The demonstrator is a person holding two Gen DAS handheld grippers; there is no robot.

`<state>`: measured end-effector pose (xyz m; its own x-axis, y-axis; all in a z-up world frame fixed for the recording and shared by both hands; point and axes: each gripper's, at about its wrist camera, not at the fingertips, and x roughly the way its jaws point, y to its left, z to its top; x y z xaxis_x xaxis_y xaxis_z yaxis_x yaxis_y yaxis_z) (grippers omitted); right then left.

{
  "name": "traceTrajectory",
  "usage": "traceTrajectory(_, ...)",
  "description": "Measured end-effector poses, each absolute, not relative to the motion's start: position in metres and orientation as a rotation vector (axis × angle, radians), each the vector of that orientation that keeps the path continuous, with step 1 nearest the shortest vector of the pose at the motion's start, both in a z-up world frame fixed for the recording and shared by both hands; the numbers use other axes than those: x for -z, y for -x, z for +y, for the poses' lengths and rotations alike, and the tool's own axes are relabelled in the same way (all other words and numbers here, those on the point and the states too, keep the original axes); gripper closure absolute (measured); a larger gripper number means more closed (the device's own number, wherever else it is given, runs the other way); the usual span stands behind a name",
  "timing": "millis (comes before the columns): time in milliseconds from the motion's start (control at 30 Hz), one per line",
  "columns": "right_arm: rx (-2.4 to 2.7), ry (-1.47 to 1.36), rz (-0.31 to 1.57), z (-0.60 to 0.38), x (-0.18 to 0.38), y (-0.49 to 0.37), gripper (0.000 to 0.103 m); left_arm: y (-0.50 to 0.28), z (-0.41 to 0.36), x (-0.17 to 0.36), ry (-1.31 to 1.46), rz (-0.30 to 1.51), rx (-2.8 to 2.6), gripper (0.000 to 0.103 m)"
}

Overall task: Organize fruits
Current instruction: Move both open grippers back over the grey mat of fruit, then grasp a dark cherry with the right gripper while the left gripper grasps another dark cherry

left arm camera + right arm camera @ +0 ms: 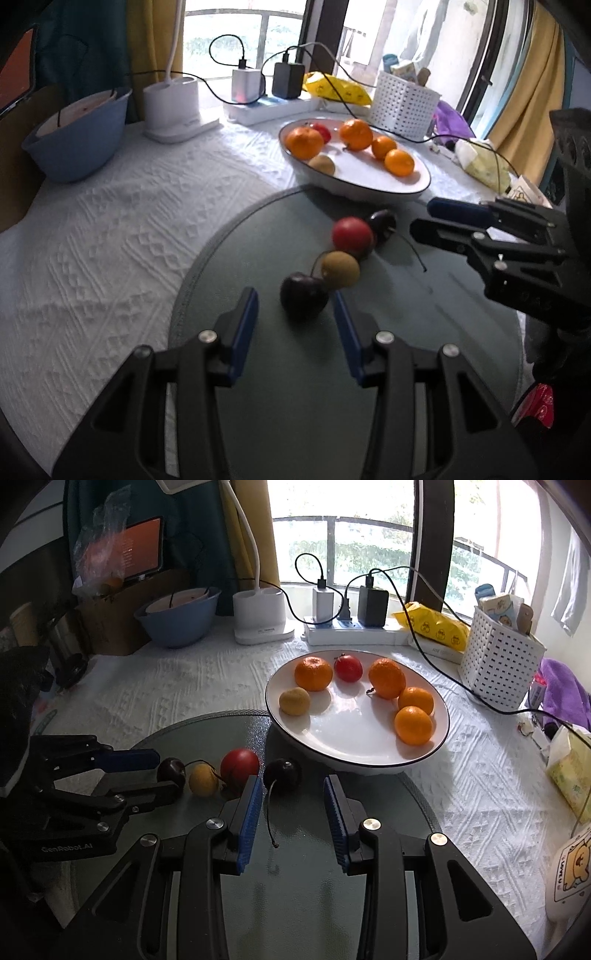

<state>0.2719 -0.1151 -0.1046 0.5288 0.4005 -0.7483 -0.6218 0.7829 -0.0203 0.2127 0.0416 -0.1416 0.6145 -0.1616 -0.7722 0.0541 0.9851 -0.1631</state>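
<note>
— Where's the fruit at the moment?

— Split in two lots. The white plate (439, 734) on the counter (192, 690) holds four oranges (313, 673), a red fruit (348, 668) and a small yellowish one (294, 700). Just in front of it, on the round grey-green mat (280, 369), four more lie in a loose row: a dark cherry (303, 301), a yellow-brown fruit (340, 269) touching it, a red one (352, 234), and a second dark cherry (282, 775) nearest the plate, its long stem trailing over the mat.

— And the two tools?

— The left tool (293, 308) hangs low over the mat with its blue fingers (243, 332) parted, the first cherry sitting between the tips; I can't make out either pad pressing on it. The right tool (291, 794) is also parted, nothing gripped. The second cherry lies just ahead of its tips, nearer the left-hand finger, and the stem runs back into the gap.
</note>
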Motion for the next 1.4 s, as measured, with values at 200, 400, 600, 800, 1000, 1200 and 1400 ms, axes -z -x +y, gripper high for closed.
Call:
traceTrajectory(200, -0.628, 0.301, 0.831, -0.11, 0.114, -0.278, 0.066, -0.216, 0.043, 0.144, 0.109, 0.887, 0.133, 0.059)
traceTrajectory(400, -0.635, 0.301, 0.857, -0.104, 0.121, -0.287, 0.066, -0.218, 0.043, 0.144, 0.122, 0.883, 0.166, 0.069)
traceTrajectory(600, -0.636, 0.294, 0.879, -0.102, 0.127, -0.291, 0.066, -0.217, 0.044, 0.139, 0.115, 0.863, 0.175, 0.074)
traceTrajectory(800, -0.637, 0.293, 0.886, -0.099, 0.129, -0.294, 0.066, -0.215, 0.051, 0.133, 0.118, 0.839, 0.167, 0.074)
traceTrajectory(1000, -0.644, 0.292, 0.893, -0.096, 0.131, -0.296, 0.066, -0.213, 0.057, 0.13, 0.123, 0.831, 0.151, 0.074)
traceTrajectory(1200, -0.658, 0.289, 0.885, -0.096, 0.129, -0.295, 0.074, -0.211, 0.057, 0.126, 0.121, 0.824, 0.143, 0.074)
traceTrajectory(1400, -0.665, 0.291, 0.874, -0.097, 0.126, -0.289, 0.074, -0.209, 0.055, 0.12, 0.112, 0.813, 0.141, 0.074)
